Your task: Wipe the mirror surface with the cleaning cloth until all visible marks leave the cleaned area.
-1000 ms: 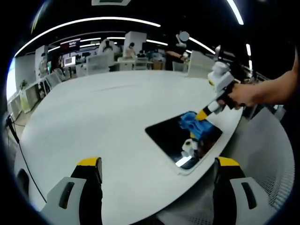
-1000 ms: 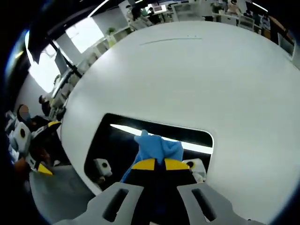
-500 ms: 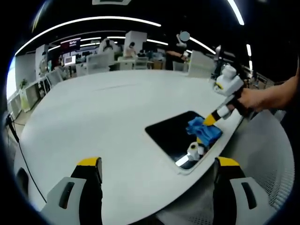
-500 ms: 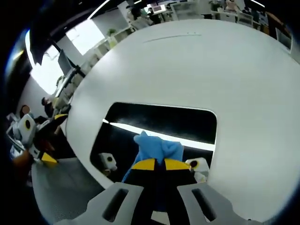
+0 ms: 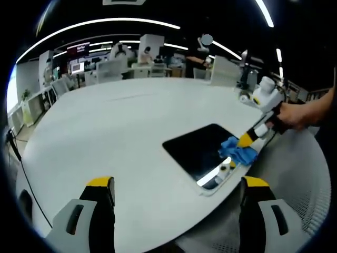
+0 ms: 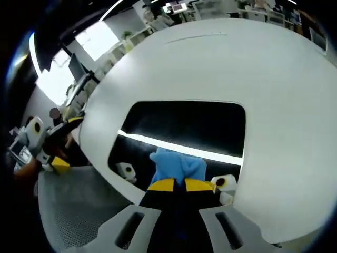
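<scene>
Mirror (image 6: 195,126) flat on white bench (image 6: 221,63), just ahead of right hand-held gripper (image 6: 174,185), clamped on blue cleaning cloth (image 6: 176,166), pressed to glass for wiping. Left hand-held gripper (image 5: 176,184) apart, idle, well back.

Each tool (image 5: 174,221) has grey jaws capped with yellow tips and black inner pads.

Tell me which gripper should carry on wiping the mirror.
The right gripper. Its fingers are shut on the blue cloth, which is pressed on the mirror near its table-edge side. The left gripper is open, holds nothing and hangs back from the mirror.
</scene>
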{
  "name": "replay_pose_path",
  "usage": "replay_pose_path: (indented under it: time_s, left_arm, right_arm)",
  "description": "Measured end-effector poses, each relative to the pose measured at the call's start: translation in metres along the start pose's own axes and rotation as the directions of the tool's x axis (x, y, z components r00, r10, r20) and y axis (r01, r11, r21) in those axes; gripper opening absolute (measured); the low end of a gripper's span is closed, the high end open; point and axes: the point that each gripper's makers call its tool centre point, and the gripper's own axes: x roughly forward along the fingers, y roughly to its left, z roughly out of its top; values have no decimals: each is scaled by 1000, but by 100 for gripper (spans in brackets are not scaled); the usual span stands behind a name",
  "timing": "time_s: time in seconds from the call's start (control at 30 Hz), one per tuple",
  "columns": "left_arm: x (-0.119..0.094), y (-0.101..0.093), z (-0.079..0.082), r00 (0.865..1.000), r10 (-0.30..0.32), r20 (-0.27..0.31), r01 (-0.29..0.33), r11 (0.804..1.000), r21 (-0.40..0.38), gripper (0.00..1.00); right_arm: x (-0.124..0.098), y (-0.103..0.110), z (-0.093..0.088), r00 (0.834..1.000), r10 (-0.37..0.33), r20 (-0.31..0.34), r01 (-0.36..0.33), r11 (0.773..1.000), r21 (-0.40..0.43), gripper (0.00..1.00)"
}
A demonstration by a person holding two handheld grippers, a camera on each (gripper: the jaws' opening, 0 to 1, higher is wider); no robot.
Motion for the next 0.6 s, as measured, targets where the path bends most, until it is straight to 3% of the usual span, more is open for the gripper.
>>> replay_pose_path:
  time_s: [0.6]
  left_arm:
    - [1, 1, 0, 1000, 1, -8, -1, 1000, -8, 100]
  right_arm:
    - [-5, 5, -12, 999, 27, -24, -26, 1000, 4, 0]
